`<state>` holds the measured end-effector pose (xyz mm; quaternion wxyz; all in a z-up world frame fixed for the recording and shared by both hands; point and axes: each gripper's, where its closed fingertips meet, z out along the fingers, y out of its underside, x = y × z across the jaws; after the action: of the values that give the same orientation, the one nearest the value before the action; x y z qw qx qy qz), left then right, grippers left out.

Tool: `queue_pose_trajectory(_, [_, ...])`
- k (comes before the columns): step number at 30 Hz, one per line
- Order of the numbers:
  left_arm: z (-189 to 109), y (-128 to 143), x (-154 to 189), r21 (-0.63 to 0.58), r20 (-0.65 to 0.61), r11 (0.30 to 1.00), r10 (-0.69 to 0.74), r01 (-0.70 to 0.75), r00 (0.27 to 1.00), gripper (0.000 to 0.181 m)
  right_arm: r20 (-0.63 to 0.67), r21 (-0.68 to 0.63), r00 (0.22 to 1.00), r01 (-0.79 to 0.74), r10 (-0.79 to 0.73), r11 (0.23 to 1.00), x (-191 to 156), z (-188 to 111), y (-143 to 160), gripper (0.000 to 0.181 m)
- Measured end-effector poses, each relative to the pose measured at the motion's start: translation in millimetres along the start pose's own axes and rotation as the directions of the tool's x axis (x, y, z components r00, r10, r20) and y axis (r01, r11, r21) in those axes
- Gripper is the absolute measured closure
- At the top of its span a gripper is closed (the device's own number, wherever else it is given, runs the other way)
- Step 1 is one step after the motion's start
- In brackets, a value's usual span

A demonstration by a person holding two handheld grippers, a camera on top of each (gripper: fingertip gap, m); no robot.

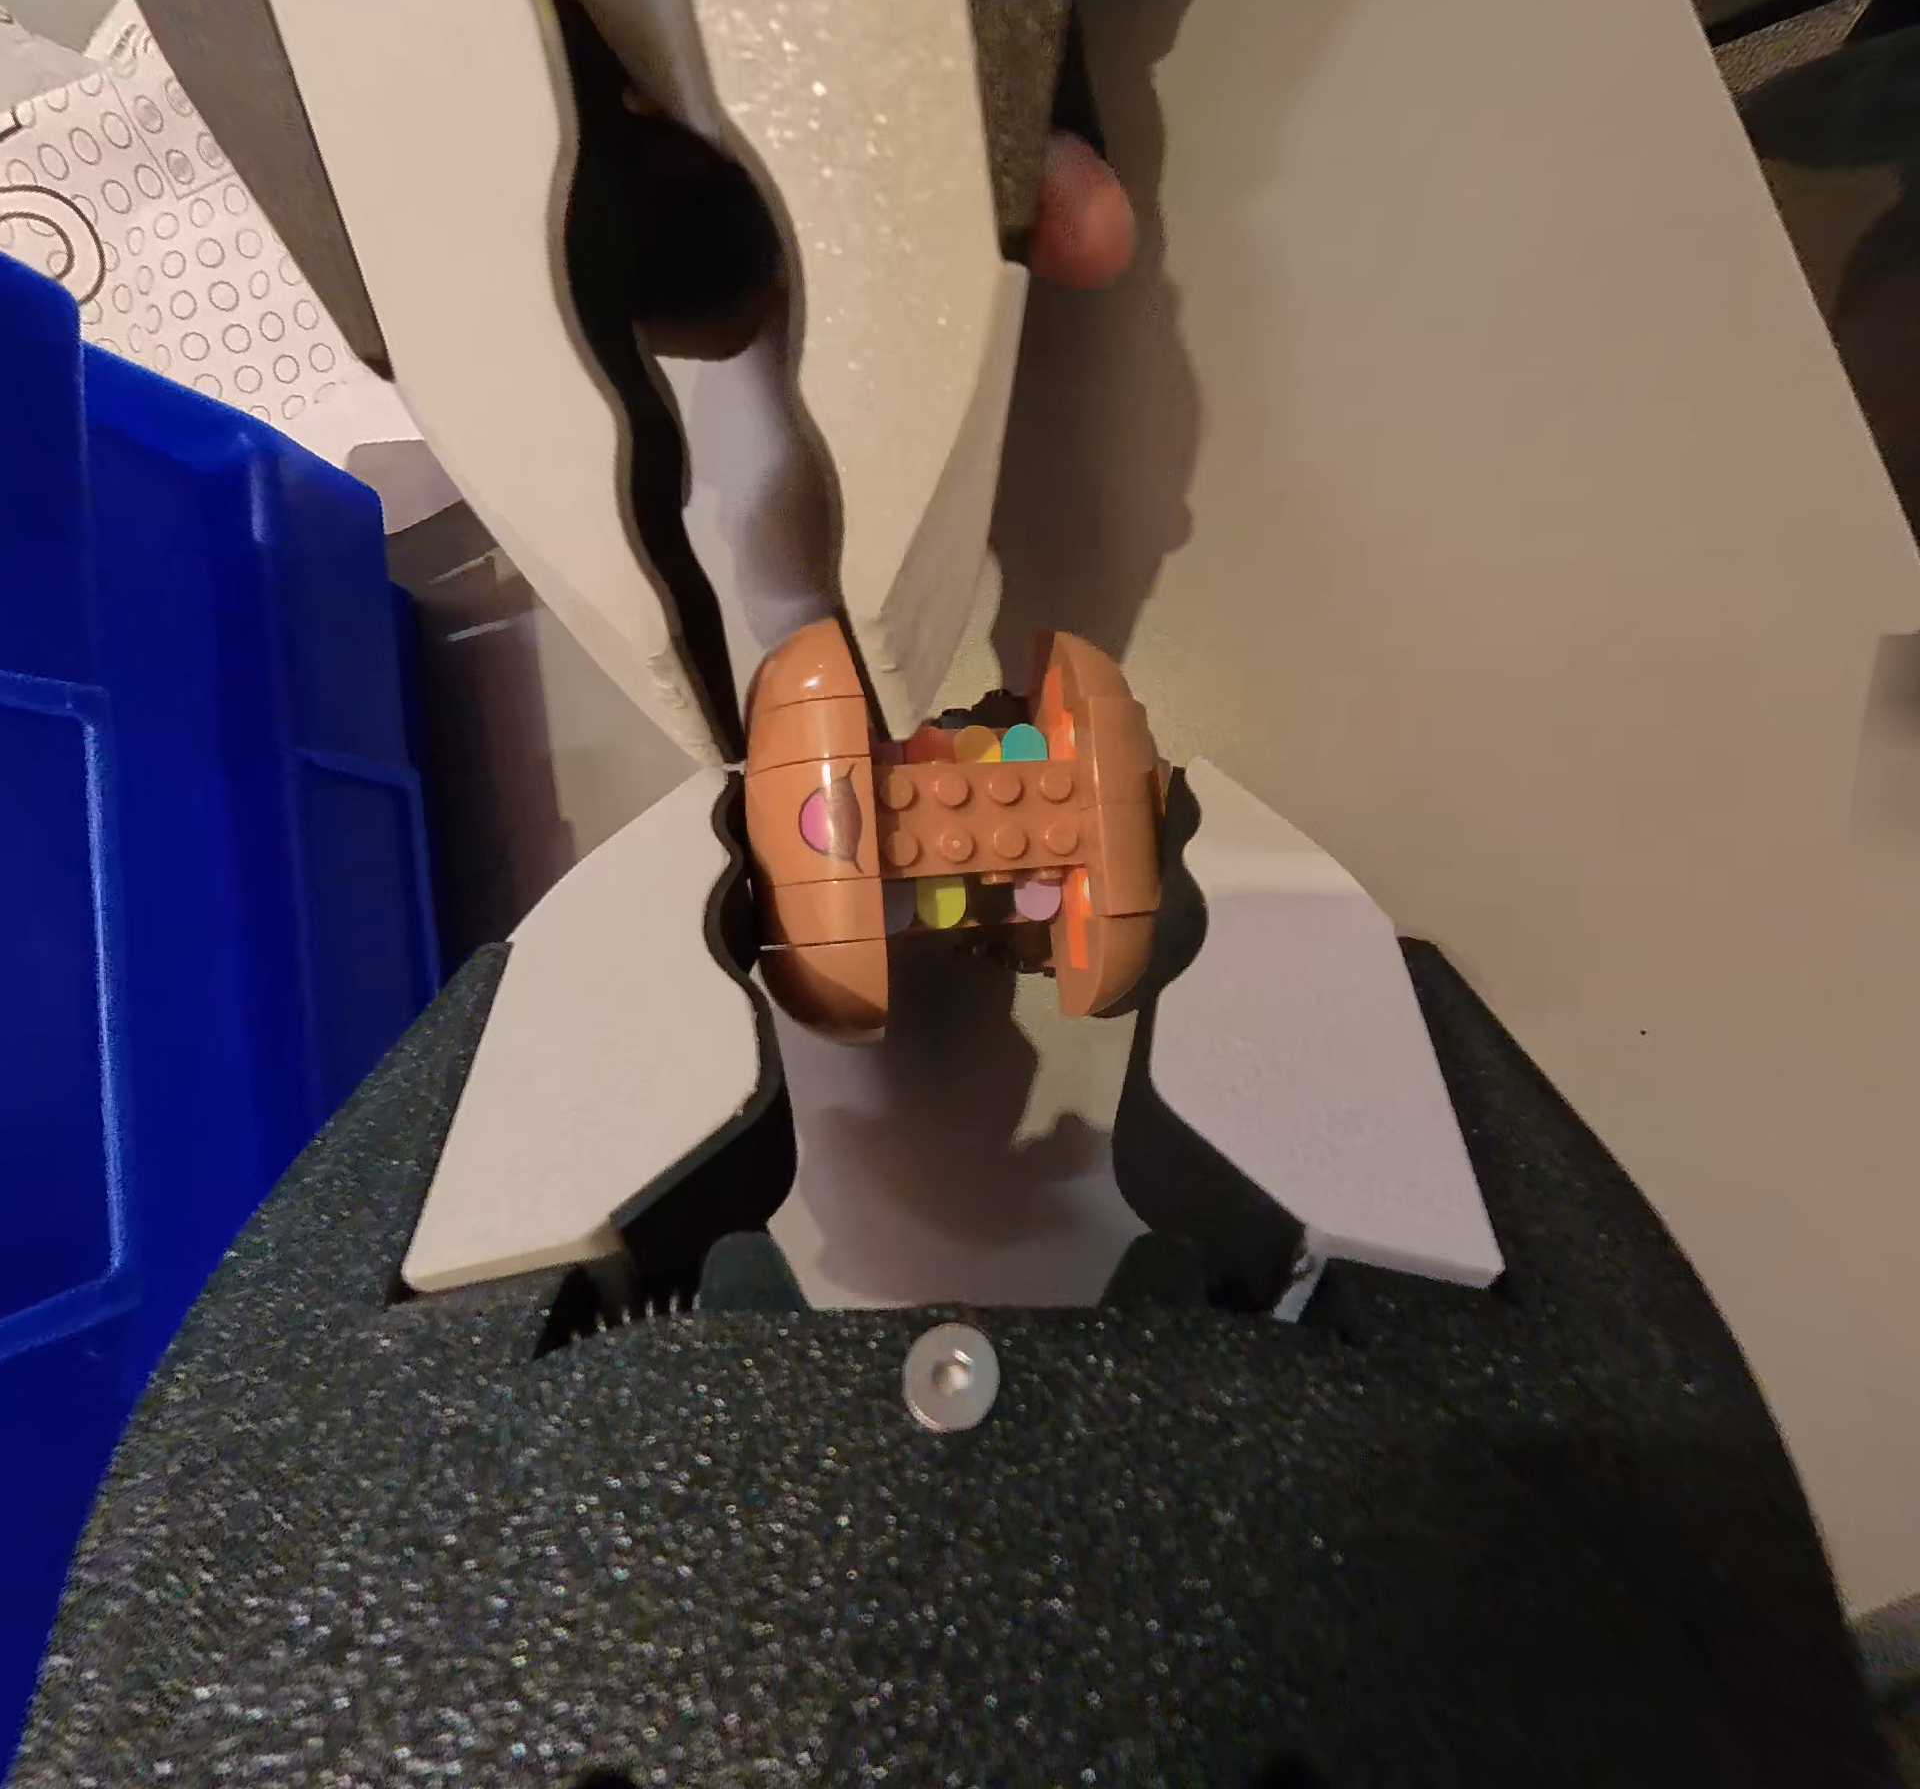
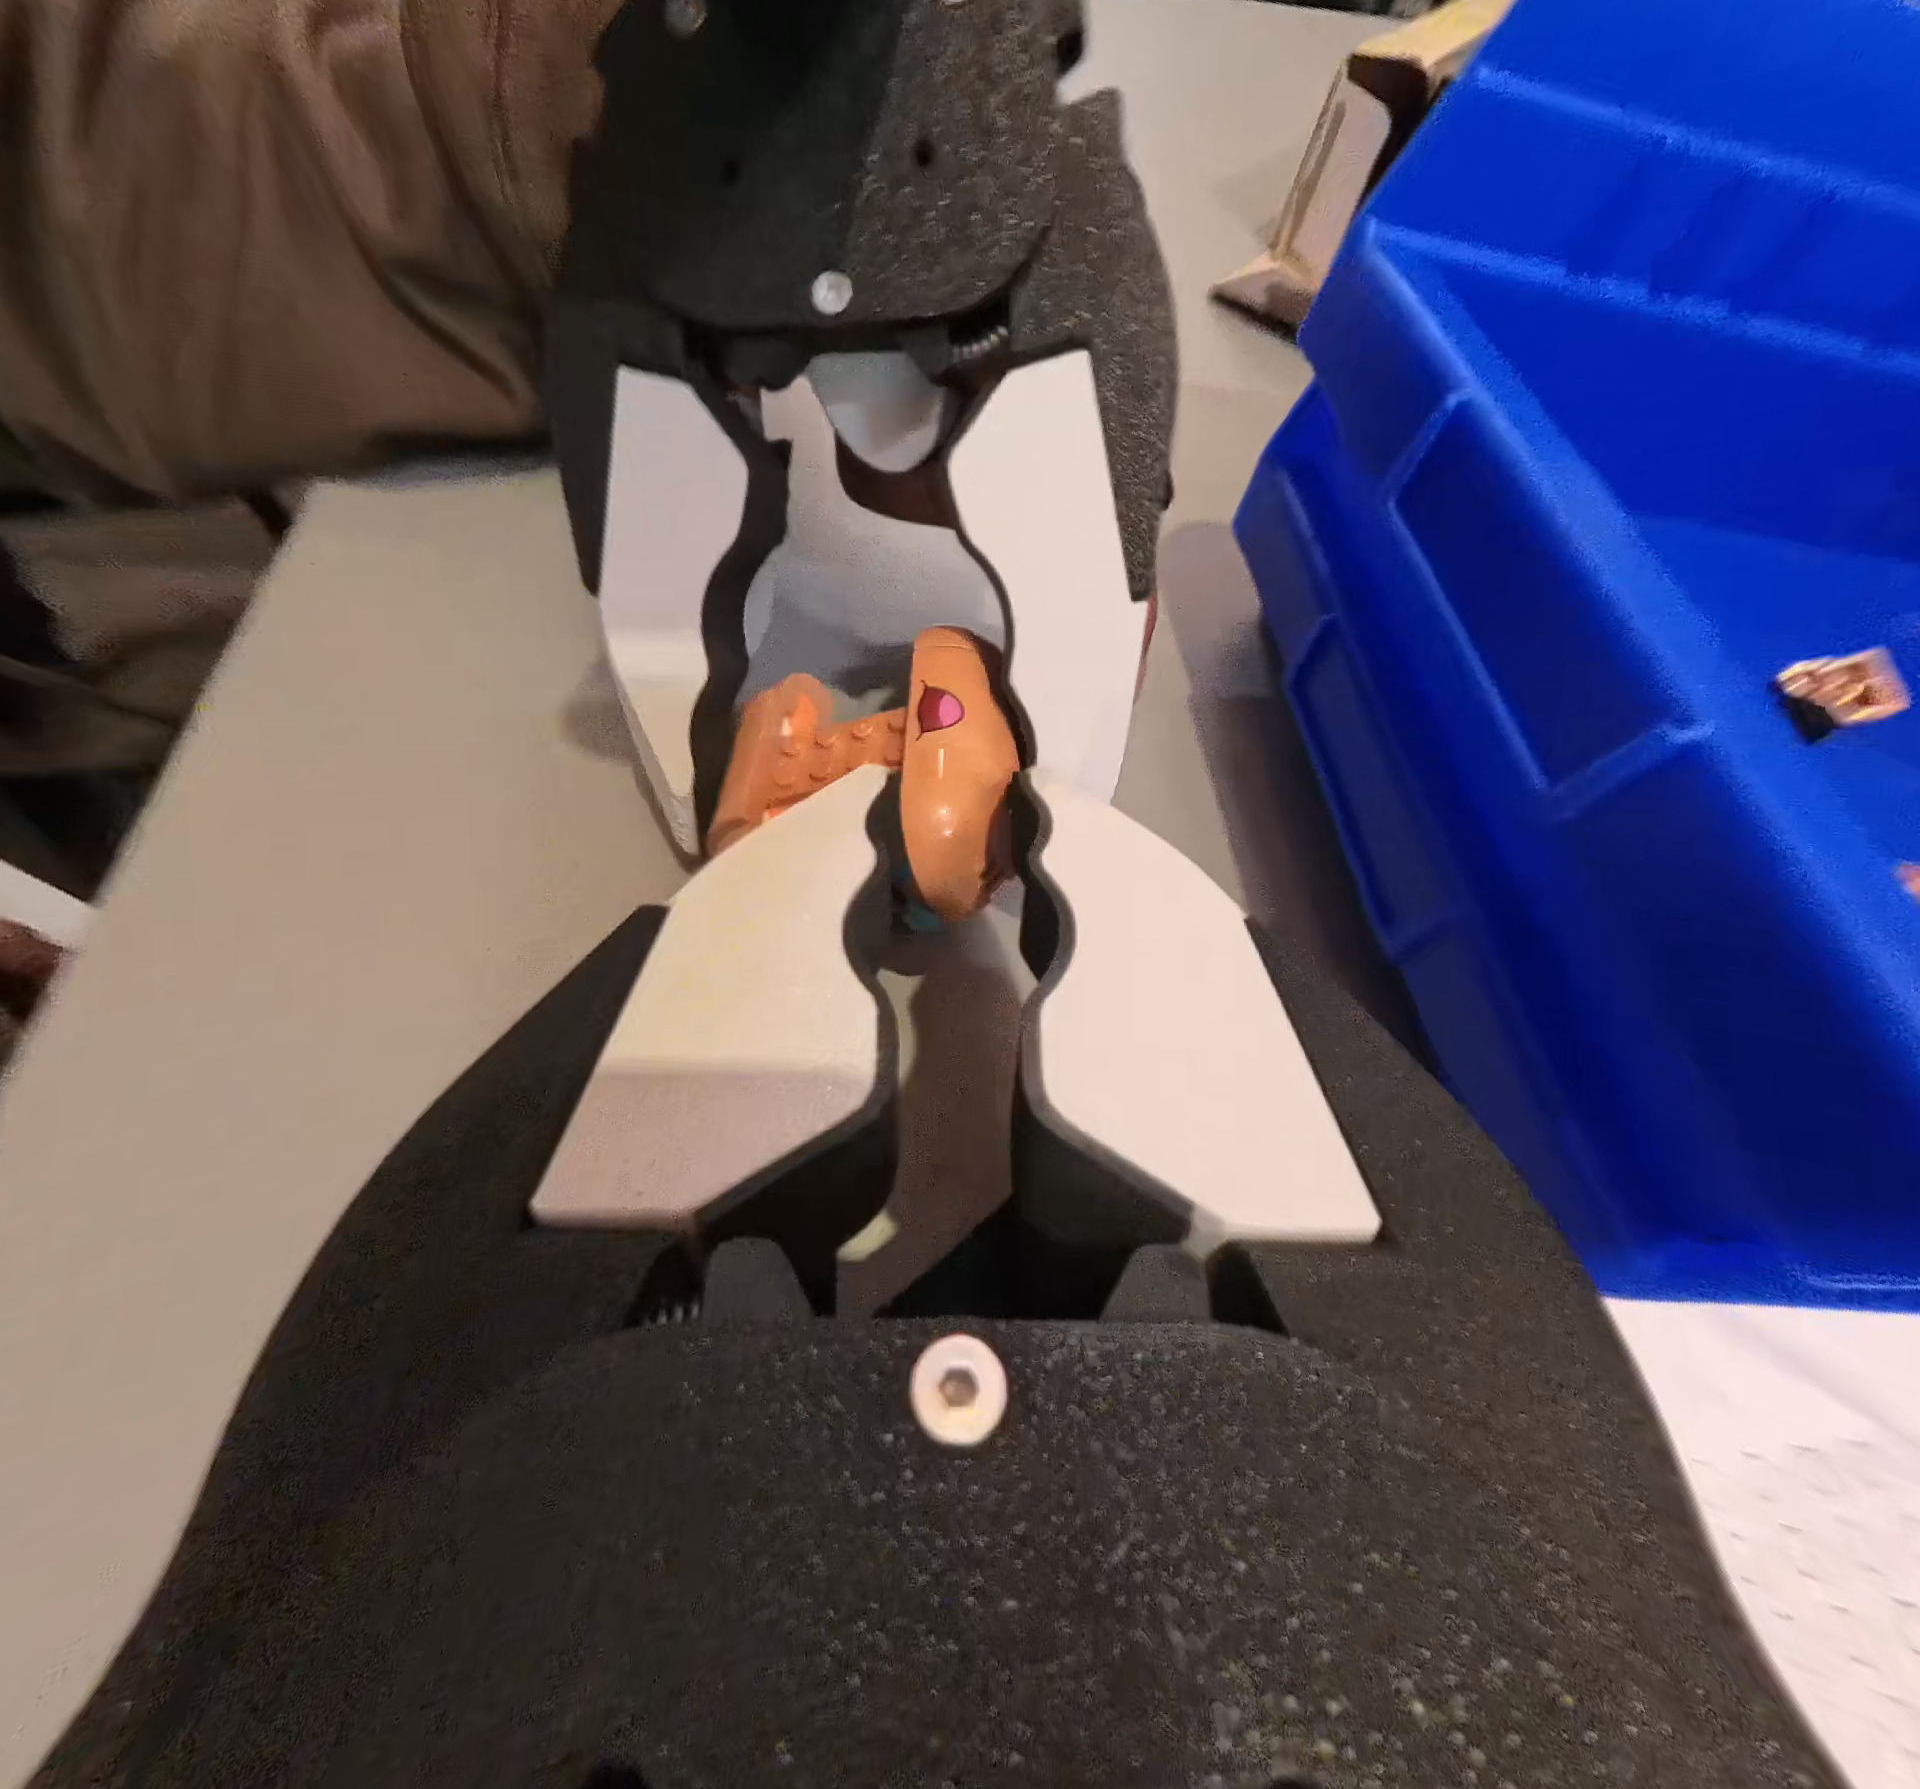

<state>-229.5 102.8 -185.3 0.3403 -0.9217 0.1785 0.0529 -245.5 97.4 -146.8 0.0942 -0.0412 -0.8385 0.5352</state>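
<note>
**Two grippers share one brick toy**

The left gripper (image 1: 951,856) has its fingers squeezed on both round ends of the tan plastic brick toy with coloured studs (image 1: 951,835), whose long side runs across from finger to finger. The right gripper (image 2: 951,856) pinches one round end. The blue plastic bin (image 2: 1610,596) sits beside them on the white worktop (image 2: 312,804).

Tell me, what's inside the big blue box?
In the right wrist view, the blue box has one small brown and black piece lying on its floor, and a sliver of another at the picture's edge. The rest is cut off, so more could be hiding there.
</note>
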Motion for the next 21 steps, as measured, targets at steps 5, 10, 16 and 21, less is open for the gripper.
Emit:
queue_pose_trajectory(5, [-0.3,1.5,-2.7,-0.016,0.014,1.0,-0.015,0.016,1.0,0.105,-0.131,-0.155,0.94,0.295,-0.316,0.943,3.0,3.4,6.2,0.157])
queue_pose_trajectory(10, [0.2,1.1,-3.1,-0.026,0.022,0.999,-0.018,0.019,1.0,0.105,-0.175,-0.187,0.904,0.359,-0.39,0.915,7.2,1.3,4.2,0.165])
queue_pose_trajectory(16, [-0.2,2.1,-6.9,-0.031,0.045,0.999,-0.026,0.027,0.999,0.105,-0.133,-0.089,0.978,0.147,-0.158,0.985,9.4,2.1,2.5,0.164])
queue_pose_trajectory(21, [-1.3,3.6,-10.2,-0.028,0.053,0.998,-0.05,0.051,0.997,0.105,-0.088,-0.021,0.995,-0.048,0.046,0.999,12.7,4.3,0.5,0.163])
